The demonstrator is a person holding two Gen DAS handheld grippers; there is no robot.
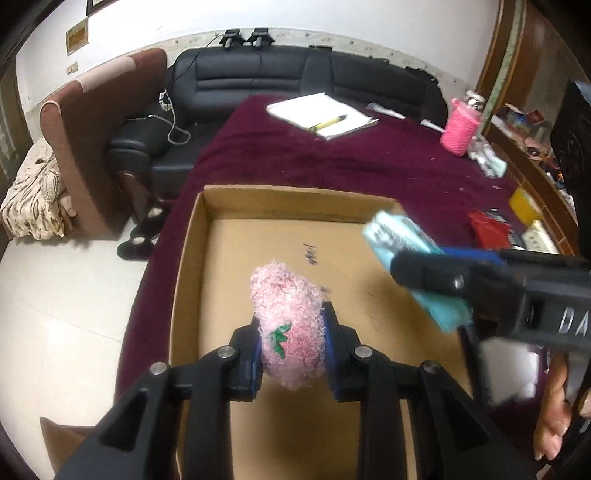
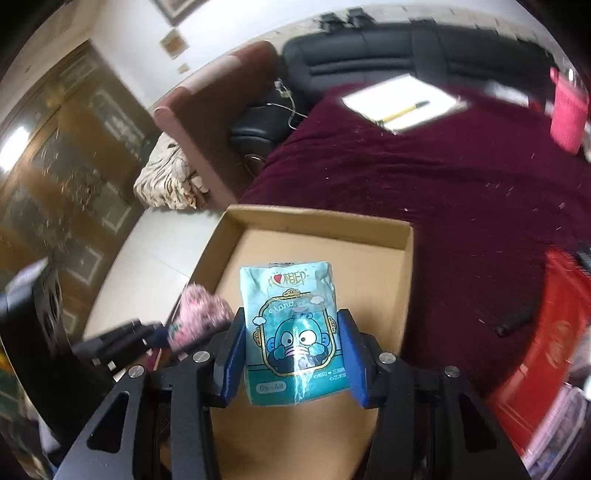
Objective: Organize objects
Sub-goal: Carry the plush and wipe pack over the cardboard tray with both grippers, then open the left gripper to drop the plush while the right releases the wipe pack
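Hanging over the cardboard box [image 1: 192,258], the left gripper [image 1: 293,336] pinches a pink fluffy sock [image 1: 288,317]; the right gripper [image 2: 291,332] clamps a blue tissue pack [image 2: 291,325].

A black leather sofa [image 1: 258,74] stands against the white wall [image 1: 332,14], a brown armchair [image 1: 92,122] beside it, on pale tiled floor [image 1: 55,314].

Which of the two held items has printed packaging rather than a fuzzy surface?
The teal tissue pack with a cartoon face, clamped in the right gripper. The left gripper holds a fluffy pink plush item instead, both over the cardboard box.
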